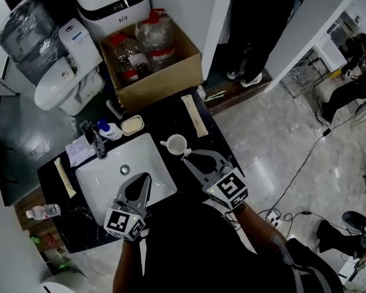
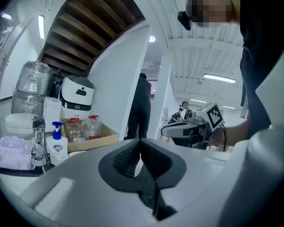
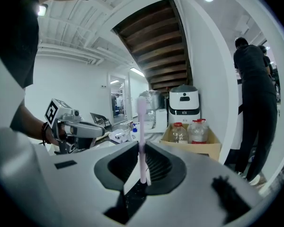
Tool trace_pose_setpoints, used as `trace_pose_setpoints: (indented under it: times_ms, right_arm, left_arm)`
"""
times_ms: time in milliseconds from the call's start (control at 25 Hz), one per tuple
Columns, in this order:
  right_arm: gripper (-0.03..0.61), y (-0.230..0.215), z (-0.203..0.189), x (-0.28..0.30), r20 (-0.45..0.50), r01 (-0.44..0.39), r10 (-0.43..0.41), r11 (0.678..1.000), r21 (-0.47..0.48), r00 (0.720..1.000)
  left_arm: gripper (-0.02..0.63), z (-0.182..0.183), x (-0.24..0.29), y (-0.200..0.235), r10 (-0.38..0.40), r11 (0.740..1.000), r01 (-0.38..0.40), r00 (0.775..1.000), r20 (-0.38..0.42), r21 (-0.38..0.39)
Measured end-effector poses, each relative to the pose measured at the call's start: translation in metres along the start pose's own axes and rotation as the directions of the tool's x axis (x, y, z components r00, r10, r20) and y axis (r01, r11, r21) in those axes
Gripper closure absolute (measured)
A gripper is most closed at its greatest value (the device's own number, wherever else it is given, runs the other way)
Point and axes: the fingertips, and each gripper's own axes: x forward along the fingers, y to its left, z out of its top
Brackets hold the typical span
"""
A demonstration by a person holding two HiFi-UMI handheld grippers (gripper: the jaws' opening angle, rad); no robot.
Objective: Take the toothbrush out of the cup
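Two tongs are held over a dark worktop (image 1: 171,118) with a white sink (image 1: 147,159) set into it. At the far left edge of the worktop a small water bottle (image 1: 43,211) lies on its side, and behind the sink's left corner stand a faucet (image 1: 97,144) and a blue-capped soap bottle (image 1: 111,130), with a soap dish (image 1: 132,124) just to their right. The left tongs (image 2: 141,143) hover above the near part of the sink with their jaws pressed together and nothing between them. Right of the sink's far corner a white cup (image 1: 175,144) stands upright on the worktop. The right tongs (image 1: 188,157) have their tips just on the near right side of the cup, and their jaws are clamped on the pale pink toothbrush (image 3: 141,136). It stands upright between the pads in the right gripper view and is outside the cup. Farther back, a cardboard box (image 1: 165,81) holds red-capped bottles.
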Motion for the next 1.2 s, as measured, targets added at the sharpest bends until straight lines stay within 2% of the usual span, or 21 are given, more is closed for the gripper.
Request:
trace_pose_setpoints:
  times_ms: [1200]
  right_arm:
    - [0.523, 0.023, -0.035, -0.035, -0.069, 0.033, -0.033, 0.999, -0.002, 0.997]
  left_arm:
    - [0.6, -0.003, 0.021, -0.015, -0.111, 0.994, 0.112, 0.993, -0.048, 0.012]
